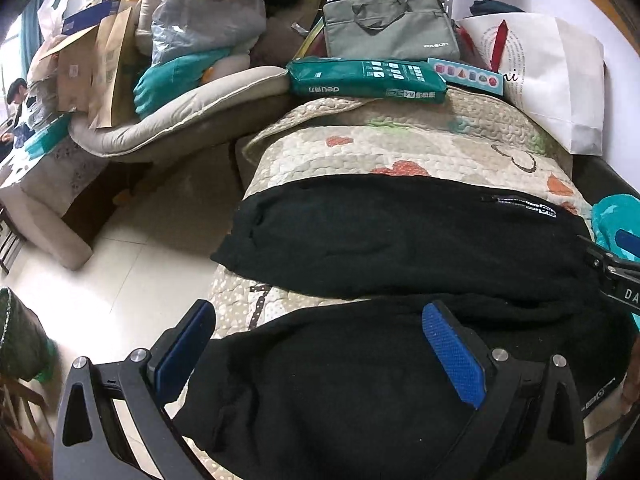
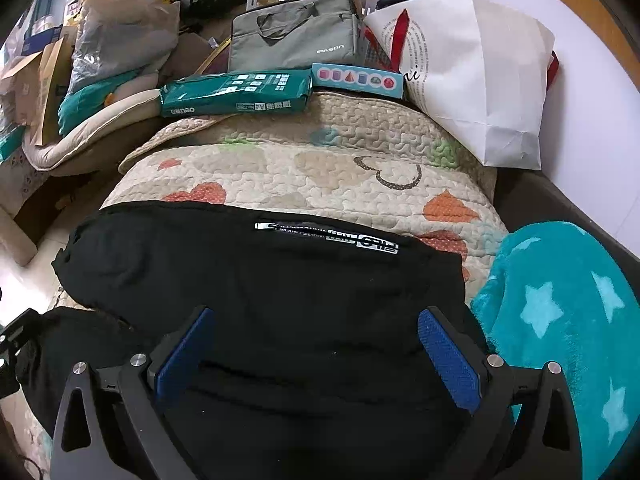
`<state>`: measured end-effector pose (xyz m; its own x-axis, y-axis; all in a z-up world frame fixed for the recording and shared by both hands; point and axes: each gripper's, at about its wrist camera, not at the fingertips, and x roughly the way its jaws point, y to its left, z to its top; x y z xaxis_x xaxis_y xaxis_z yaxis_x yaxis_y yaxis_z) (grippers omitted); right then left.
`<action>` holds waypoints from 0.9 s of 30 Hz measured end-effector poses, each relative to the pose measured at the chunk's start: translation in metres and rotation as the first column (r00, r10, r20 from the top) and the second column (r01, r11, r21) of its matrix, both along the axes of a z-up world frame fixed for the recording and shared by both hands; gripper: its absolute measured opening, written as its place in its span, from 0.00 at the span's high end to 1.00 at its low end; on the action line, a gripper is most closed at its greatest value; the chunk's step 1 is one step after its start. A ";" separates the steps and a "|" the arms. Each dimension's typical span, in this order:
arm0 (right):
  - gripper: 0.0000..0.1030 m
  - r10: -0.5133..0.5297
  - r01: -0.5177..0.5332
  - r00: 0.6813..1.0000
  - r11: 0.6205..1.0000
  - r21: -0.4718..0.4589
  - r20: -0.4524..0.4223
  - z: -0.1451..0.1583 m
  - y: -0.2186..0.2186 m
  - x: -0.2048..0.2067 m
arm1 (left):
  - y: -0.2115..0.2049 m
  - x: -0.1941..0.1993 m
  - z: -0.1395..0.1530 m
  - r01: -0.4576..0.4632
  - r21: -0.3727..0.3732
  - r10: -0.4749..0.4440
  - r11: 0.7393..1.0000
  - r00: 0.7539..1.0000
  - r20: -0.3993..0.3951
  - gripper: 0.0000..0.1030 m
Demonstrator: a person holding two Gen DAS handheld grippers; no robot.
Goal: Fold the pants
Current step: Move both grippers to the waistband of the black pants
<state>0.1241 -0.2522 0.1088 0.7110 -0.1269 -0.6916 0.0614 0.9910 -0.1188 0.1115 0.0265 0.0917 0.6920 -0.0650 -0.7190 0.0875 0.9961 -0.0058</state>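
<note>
Black pants (image 1: 400, 240) lie spread across a quilted heart-pattern cover (image 1: 400, 144), both legs running to the left. A zipped pocket with a white label (image 2: 328, 236) shows on the far leg. My left gripper (image 1: 320, 320) is open, its blue pads either side of the near leg, just above the cloth. My right gripper (image 2: 316, 324) is open over the waist end of the pants (image 2: 280, 280), holding nothing. The right gripper's body shows at the right edge of the left wrist view (image 1: 616, 272).
A teal star blanket (image 2: 560, 320) lies right of the pants. A green paper pack (image 2: 236, 94), a grey laptop bag (image 2: 296, 32) and a white paper bag (image 2: 480, 80) stand behind. Cushions and boxes (image 1: 120, 80) pile up at left above the tiled floor (image 1: 132, 264).
</note>
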 end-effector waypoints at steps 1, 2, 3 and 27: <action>0.00 0.003 -0.003 1.000 1.000 0.000 0.001 0.000 0.001 0.000 | -0.001 -0.001 0.000 0.001 0.005 -0.001 1.000 1.000 0.005 0.00; 0.00 0.006 -0.006 1.000 1.000 0.001 0.002 0.000 0.001 -0.001 | -0.001 -0.002 0.001 0.003 0.009 -0.003 1.000 1.000 0.009 0.00; 0.00 0.009 -0.009 1.000 1.000 0.002 0.004 0.000 0.002 -0.001 | -0.002 -0.003 0.001 0.005 0.012 -0.006 1.000 1.000 0.013 0.00; 0.00 0.034 -0.033 0.997 0.999 0.007 -0.070 -0.004 0.006 0.010 | 0.006 0.006 0.005 -0.003 0.012 0.003 1.000 0.999 0.041 0.00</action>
<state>0.1339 -0.2463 0.1045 0.6648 -0.0998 -0.7403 0.0198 0.9930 -0.1161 0.1171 0.0322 0.0965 0.7210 -0.0545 -0.6908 0.0845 0.9964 0.0096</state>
